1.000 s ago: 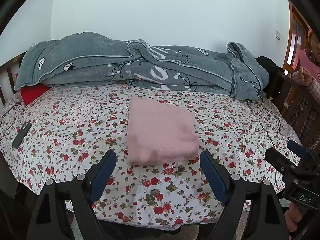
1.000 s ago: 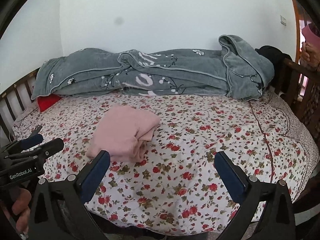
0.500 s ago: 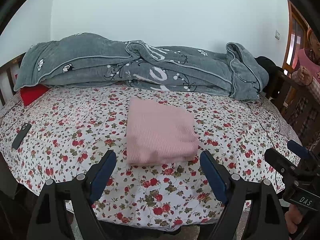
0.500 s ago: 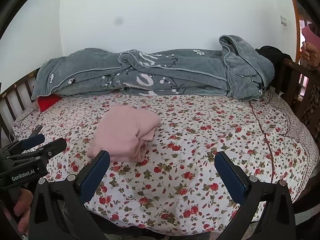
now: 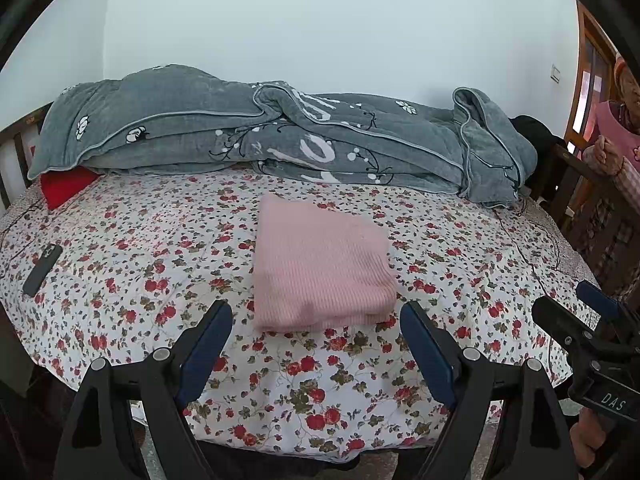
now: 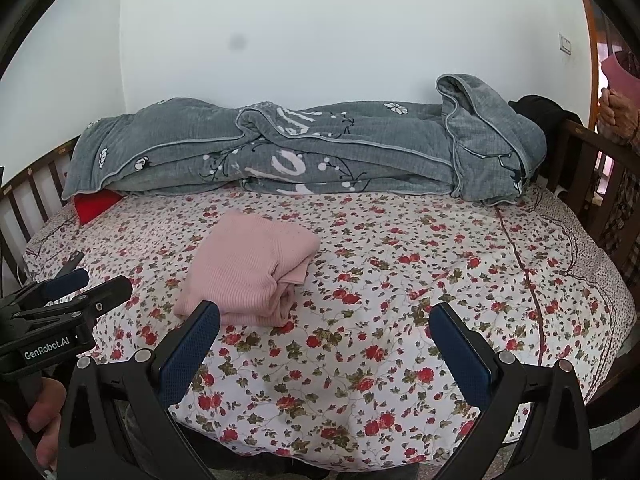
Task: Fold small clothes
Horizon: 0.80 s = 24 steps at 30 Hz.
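Pink garment (image 5: 320, 268) lay folded on bed (image 5: 160, 248) | my left gripper (image 5: 316, 354) and right gripper (image 6: 324, 350) hung wide apart, empty | judged: only square edges, press flat.

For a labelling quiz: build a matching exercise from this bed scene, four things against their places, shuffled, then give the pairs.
Things:
1. sweater
2. blanket
3. phone
4. pillow

Places:
A. bunched along the back of the bed, by the wall
B. folded, mid-bed on the floral sheet
C. flat near the bed's left edge
D. tucked under the blanket's left end

Pairs: 1-B, 2-A, 3-C, 4-D
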Each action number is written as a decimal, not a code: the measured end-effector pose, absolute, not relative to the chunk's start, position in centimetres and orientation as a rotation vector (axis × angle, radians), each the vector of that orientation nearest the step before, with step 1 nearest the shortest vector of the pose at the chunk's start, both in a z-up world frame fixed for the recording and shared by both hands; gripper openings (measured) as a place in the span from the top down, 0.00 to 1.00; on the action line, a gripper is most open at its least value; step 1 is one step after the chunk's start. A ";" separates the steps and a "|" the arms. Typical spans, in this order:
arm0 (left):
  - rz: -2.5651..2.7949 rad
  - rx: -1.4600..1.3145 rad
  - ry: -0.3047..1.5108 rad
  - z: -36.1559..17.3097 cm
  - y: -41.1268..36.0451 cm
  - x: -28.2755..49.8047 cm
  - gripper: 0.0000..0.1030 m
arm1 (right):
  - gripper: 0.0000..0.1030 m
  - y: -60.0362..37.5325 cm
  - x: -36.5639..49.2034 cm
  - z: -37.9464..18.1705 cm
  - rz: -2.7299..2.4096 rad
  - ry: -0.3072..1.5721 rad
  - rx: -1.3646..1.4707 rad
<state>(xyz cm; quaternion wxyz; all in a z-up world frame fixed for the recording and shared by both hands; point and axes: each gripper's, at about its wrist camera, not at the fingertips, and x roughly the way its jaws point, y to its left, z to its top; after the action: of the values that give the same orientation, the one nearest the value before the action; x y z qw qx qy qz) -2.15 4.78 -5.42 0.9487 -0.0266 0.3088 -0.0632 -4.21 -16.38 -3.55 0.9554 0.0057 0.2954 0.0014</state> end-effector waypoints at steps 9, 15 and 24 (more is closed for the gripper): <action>-0.128 -0.055 0.623 -5.3 4.7 -2.2 0.16 | 0.01 -16.3 -4.3 -3.6 0.002 0.599 0.013; -0.128 -0.056 0.620 -5.3 4.7 -2.3 0.16 | 0.01 -16.3 -4.3 -3.4 0.004 0.598 0.012; -0.128 -0.056 0.618 -5.3 4.7 -2.4 0.15 | 0.01 -16.4 -4.3 -3.4 0.004 0.598 0.013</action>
<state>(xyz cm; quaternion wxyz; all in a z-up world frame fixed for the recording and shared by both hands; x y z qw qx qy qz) -2.38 4.70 -5.25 0.9502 -0.0277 0.3041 -0.0627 -4.31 -16.41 -3.43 0.9556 0.0064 0.2945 0.0020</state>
